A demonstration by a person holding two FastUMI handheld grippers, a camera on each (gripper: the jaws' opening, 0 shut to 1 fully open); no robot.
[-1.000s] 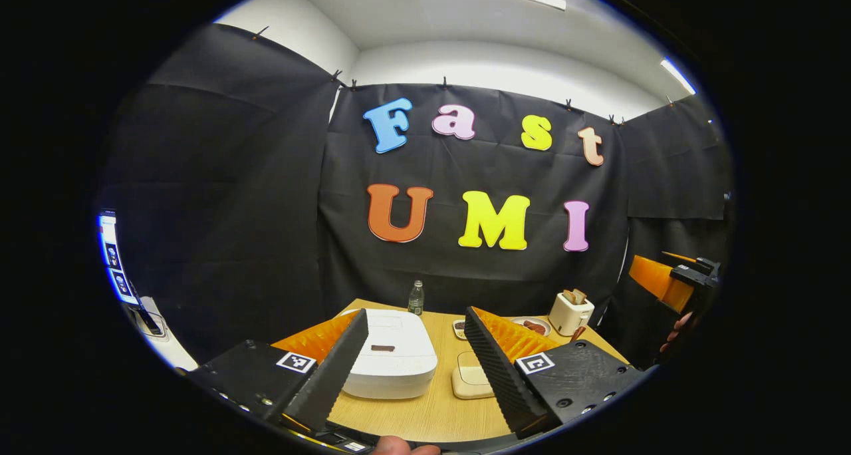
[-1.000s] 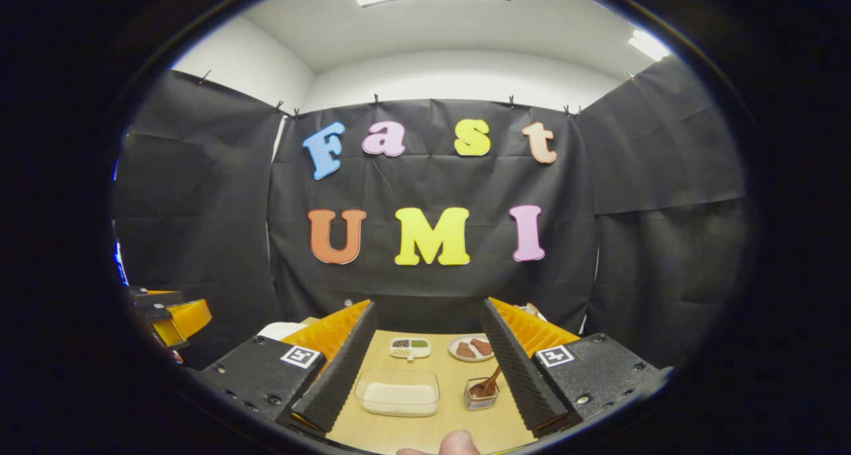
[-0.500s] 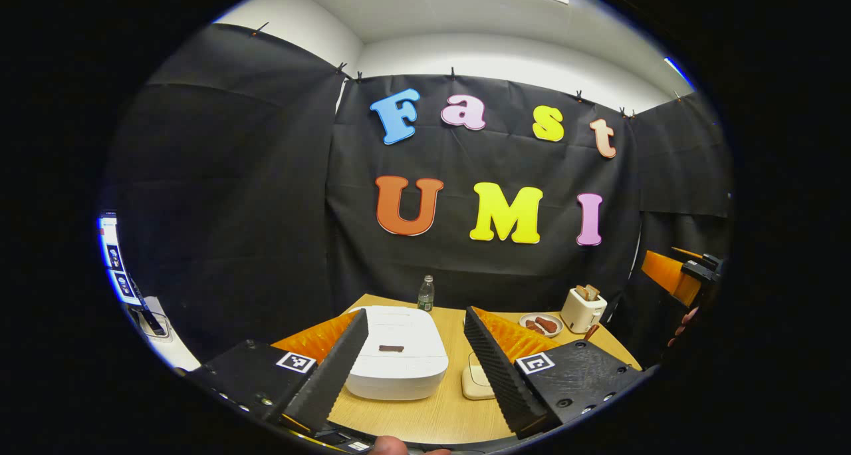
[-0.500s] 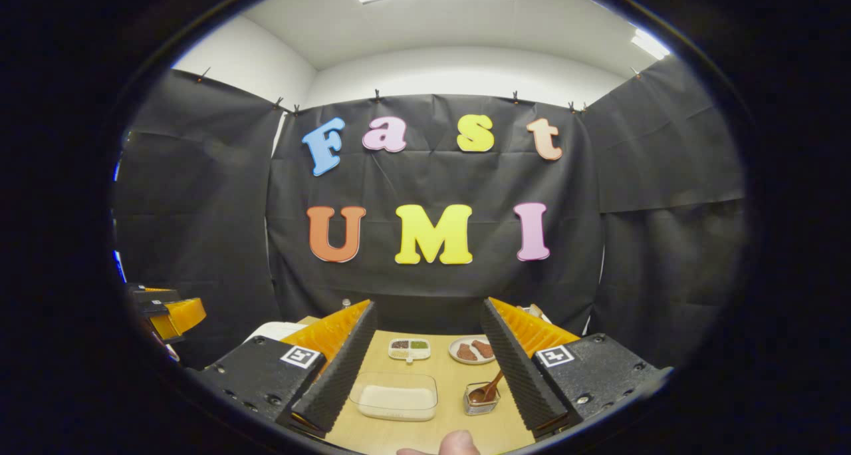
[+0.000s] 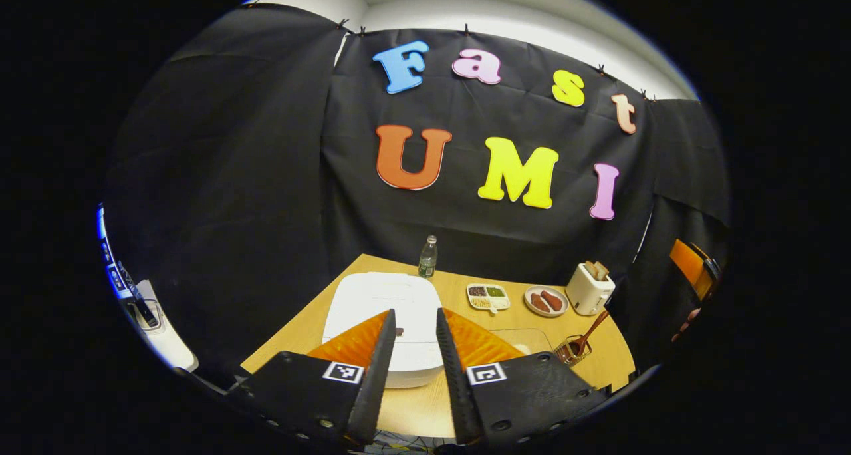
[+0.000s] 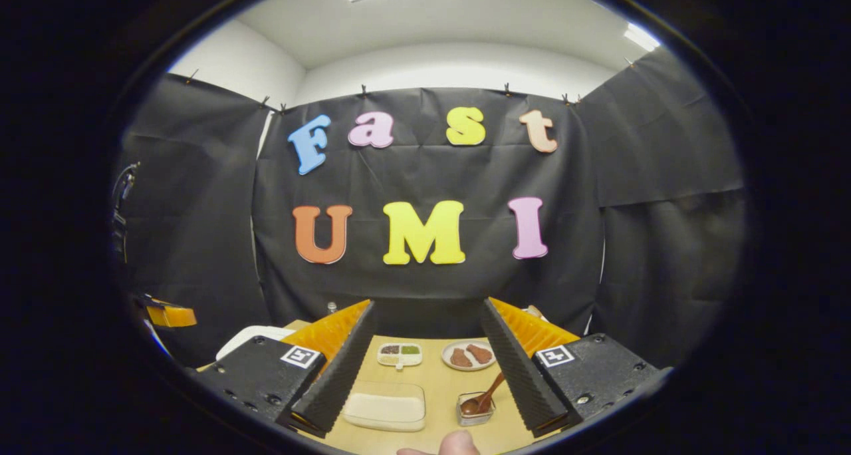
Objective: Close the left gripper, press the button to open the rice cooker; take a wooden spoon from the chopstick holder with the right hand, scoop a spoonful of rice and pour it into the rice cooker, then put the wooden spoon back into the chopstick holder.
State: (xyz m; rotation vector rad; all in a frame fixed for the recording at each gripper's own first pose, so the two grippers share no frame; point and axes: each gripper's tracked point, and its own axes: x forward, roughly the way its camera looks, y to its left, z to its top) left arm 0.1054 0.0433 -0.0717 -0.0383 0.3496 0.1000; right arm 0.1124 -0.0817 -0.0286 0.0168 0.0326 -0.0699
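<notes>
The white rice cooker (image 5: 382,299) sits on the left of the wooden table with its lid down. My left gripper (image 5: 413,314) hovers just in front of and above it. Its jaws stand a narrow gap apart with nothing between them, and the dark button (image 5: 399,333) peeks out beside the left fingertip. A wooden spoon (image 6: 490,387) leans in the small clear chopstick holder (image 6: 473,408), right of a clear box of rice (image 6: 385,406). My right gripper (image 6: 429,308) is open and empty, held back from both.
Along the table's far side stand a bottle (image 5: 427,258), a divided dish (image 5: 487,296), a plate of brown pieces (image 5: 545,300) and a toaster (image 5: 590,287). The other gripper's orange body (image 5: 691,269) shows at the right edge. A thumb (image 6: 459,444) shows at the bottom.
The left gripper's jaws have drawn much closer together, and it has tilted down toward the rice cooker. The right gripper has barely shifted.
</notes>
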